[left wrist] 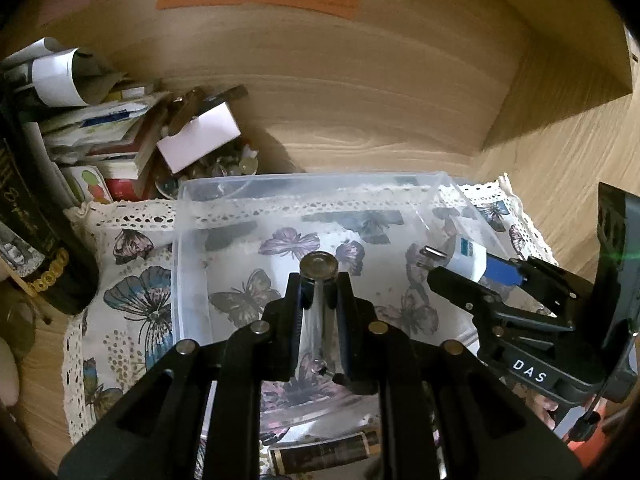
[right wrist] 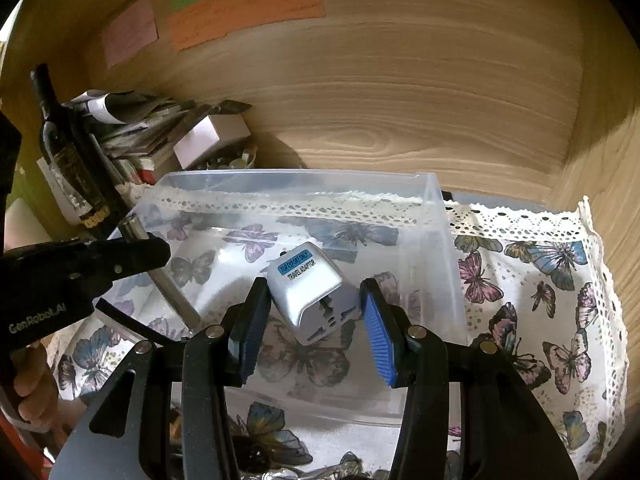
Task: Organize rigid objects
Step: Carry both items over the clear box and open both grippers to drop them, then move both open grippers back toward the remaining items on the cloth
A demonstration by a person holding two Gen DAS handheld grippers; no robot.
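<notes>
While my left tool (left wrist: 319,280) clamps a metal rod (left wrist: 318,308) at frame center, my right tool (right wrist: 316,320) gapes wide around the travel adaptor (right wrist: 310,292), its left pad touching, over the clear bin (right wrist: 436,216).

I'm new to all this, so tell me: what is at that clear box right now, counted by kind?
Grippers: 2, the left gripper and the right gripper
Clear box: 1
Travel adaptor: 1
Metal tube: 1
Total: 5
</notes>
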